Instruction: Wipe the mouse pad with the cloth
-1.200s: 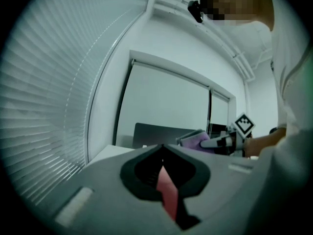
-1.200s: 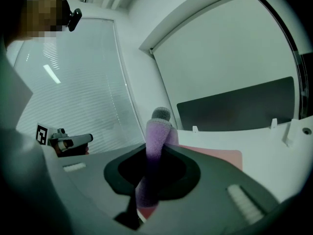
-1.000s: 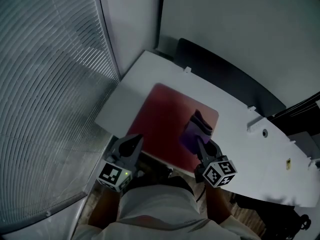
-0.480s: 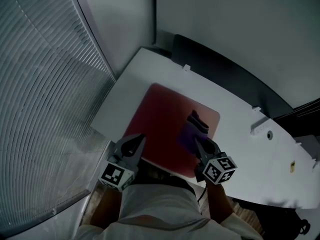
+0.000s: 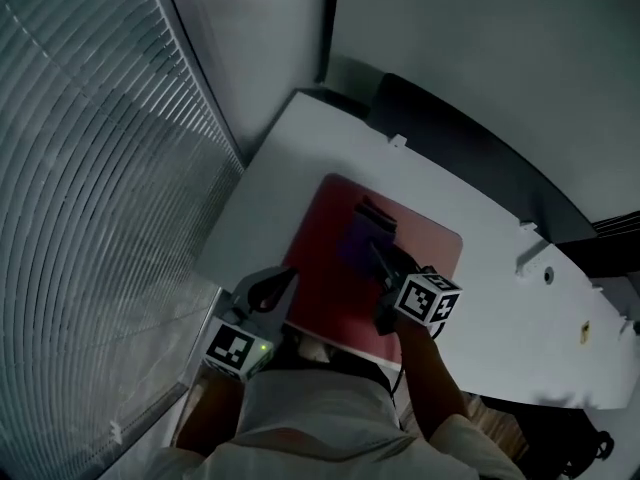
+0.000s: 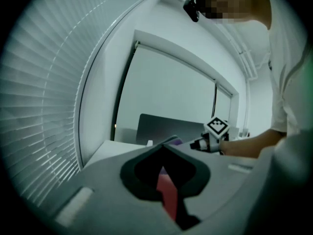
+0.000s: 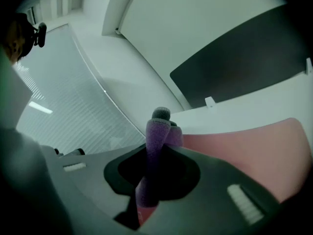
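Note:
A red mouse pad (image 5: pixel 325 258) lies on the white desk (image 5: pixel 480 268); it shows pink in the right gripper view (image 7: pixel 254 151) and as a red sliver between the left jaws (image 6: pixel 165 187). My right gripper (image 5: pixel 378 258) is shut on a folded purple cloth (image 5: pixel 360 233) (image 7: pixel 155 146), which rests on the pad's far middle. The left gripper (image 5: pixel 285 280) hovers at the pad's near left corner, jaws closed with nothing in them. From the left gripper view I see the right gripper's marker cube (image 6: pixel 216 127) across the pad.
Window blinds (image 5: pixel 90 198) fill the left side. A dark panel (image 5: pixel 470 158) runs along the desk's far edge. Small white fittings (image 5: pixel 530 253) sit on the desk to the right. The person's body is close to the desk's near edge.
The right gripper has pushed the purple cloth forward and leftward across the pad, away from the body. The left gripper has stayed at the pad's near left corner.

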A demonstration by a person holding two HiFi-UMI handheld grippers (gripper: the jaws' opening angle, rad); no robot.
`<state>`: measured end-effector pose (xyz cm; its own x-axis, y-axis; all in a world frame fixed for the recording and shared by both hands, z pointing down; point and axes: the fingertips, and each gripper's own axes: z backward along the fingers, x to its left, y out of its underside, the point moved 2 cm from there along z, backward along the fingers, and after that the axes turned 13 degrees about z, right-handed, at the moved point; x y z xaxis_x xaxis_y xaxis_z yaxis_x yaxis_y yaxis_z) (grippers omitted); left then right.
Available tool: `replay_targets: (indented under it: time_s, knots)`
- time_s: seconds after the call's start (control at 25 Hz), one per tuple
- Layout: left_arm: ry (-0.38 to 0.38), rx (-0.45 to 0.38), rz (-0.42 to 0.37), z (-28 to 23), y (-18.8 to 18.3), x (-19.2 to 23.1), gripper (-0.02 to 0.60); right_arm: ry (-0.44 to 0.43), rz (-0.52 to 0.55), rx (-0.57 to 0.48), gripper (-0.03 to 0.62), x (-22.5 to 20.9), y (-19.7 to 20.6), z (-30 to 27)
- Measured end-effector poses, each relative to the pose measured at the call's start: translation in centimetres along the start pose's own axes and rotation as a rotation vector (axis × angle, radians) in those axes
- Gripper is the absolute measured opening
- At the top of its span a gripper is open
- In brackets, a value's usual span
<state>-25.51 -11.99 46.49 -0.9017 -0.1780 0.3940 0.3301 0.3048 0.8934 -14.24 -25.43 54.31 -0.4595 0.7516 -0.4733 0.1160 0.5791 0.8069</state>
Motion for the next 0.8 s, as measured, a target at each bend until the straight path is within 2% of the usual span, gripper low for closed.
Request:
replay_targets:
  time_s: [0.2, 0.4, 0.56, 0.8]
  knots:
    - [-0.003, 0.005, 0.015, 0.4, -0.4, 3.4, 0.002, -0.025, 0.002, 0.086, 0.049, 0.6, -0.1, -9.2]
    - [0.000, 0.022, 0.019, 0.0, -0.2, 4.8, 0.002, -0.003, -0.034, 0.192, 0.049, -1.2, 1.1, -15.5]
    - [0.005, 0.036, 0.029, -0.3, -0.3, 4.9, 0.002, 0.071, -0.082, 0.254, 0.048, -4.1, 2.4, -16.6]
    - [0.035, 0.033, 0.034, -1.5, 0.2, 3.5, 0.002, 0.163, -0.115, 0.290, 0.049, -7.8, 4.0, -13.8]
